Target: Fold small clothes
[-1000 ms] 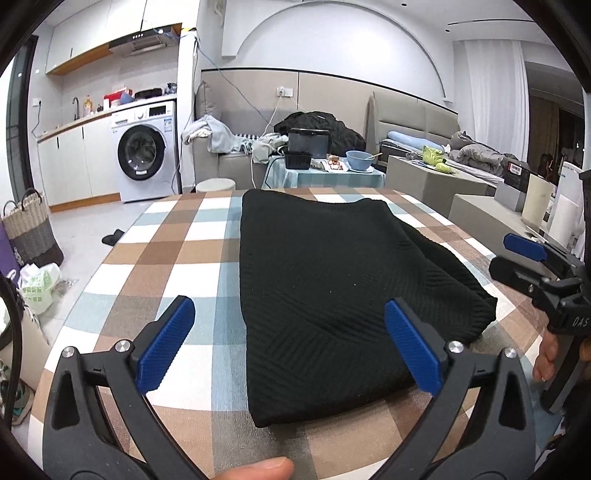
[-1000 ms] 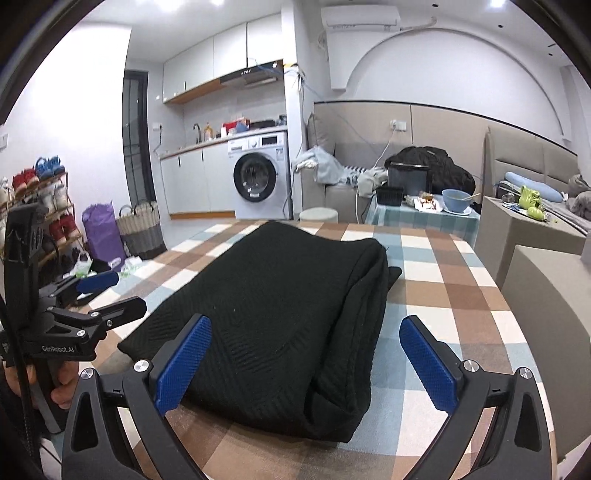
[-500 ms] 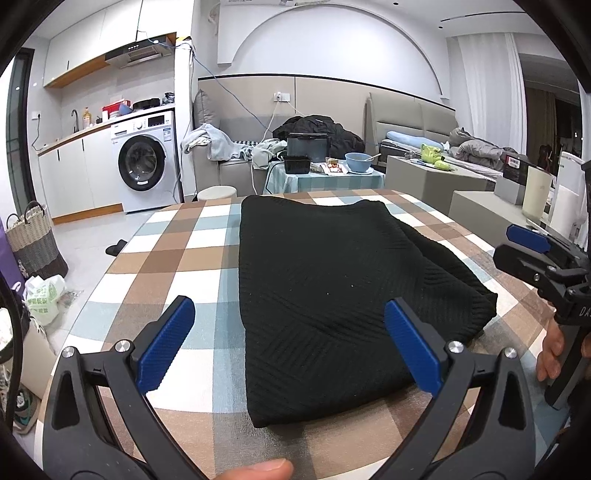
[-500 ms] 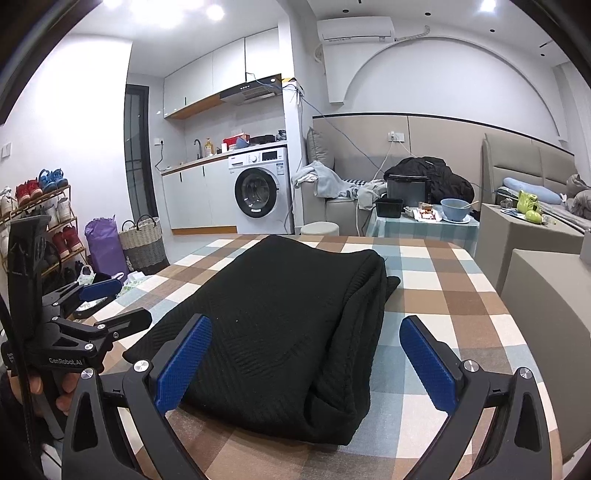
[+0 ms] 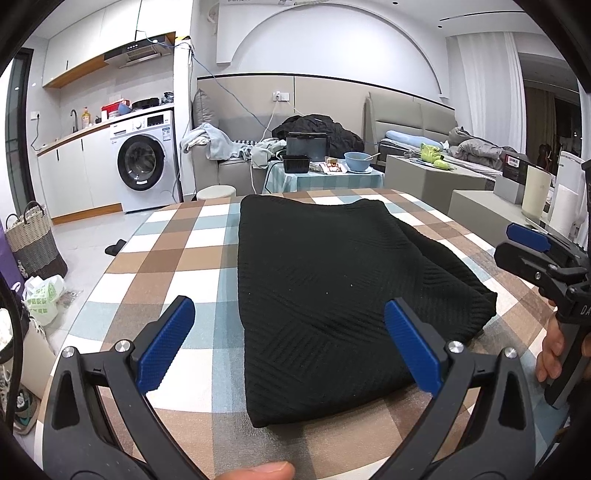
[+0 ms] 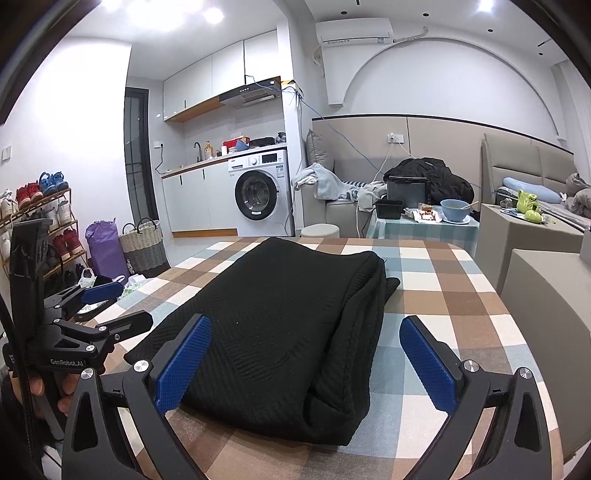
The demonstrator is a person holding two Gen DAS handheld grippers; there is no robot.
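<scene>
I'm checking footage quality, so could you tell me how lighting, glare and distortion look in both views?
Left wrist view: even light, sharp, strong fisheye bending and dark corners; black sweater shows weave. Right wrist view: ceiling lights blow out top left; same bending.

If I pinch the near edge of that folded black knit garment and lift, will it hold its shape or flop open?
The folded black knit garment will probably flop: its stacked layers sag and bulge at the near right corner. The thick ribbed knit looks fairly heavy for its size, so unpinched layers would likely hang down. It should not slip much, given the textured blue pads on the fingers of the open right gripper.
</scene>
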